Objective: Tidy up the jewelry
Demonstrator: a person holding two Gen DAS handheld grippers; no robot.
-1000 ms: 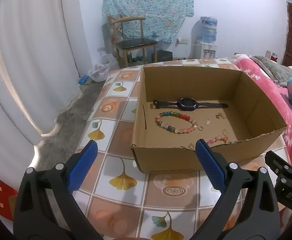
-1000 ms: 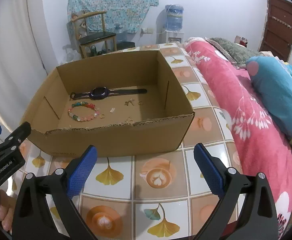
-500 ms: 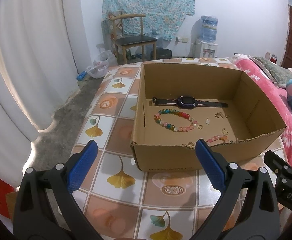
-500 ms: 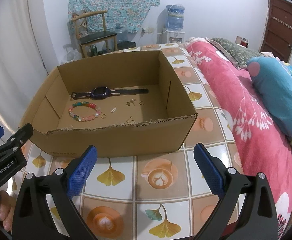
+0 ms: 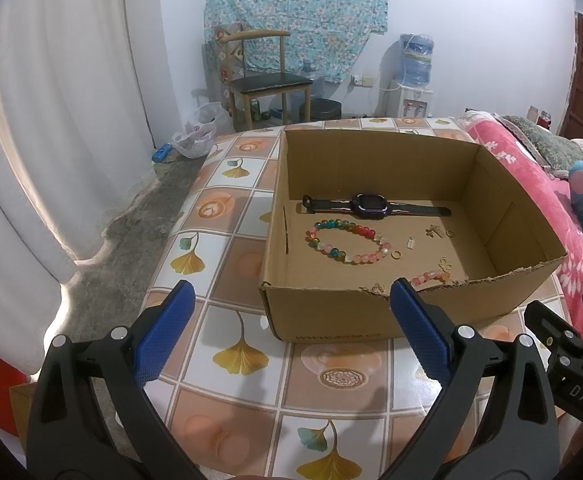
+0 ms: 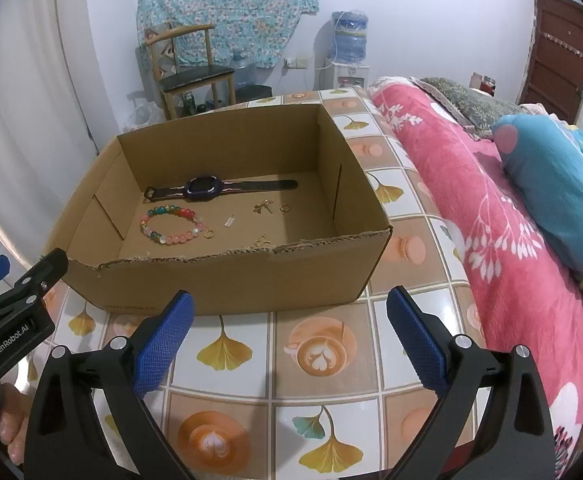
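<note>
Lying on the floor of the cardboard box (image 5: 331, 320) were a beaded bracelet (image 5: 349, 240), a dark watch (image 5: 375, 205) behind it, and small gold pieces (image 6: 265, 207) to their right. That box sat on the tiled table (image 6: 315, 356). Both the left gripper (image 5: 291, 332) and right gripper (image 6: 289, 334) hung before it, spread wide and holding nothing.

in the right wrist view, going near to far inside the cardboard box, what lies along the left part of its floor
Multicoloured beaded bracelet → dark purple smartwatch with black strap → back wall of the brown cardboard box.
</note>
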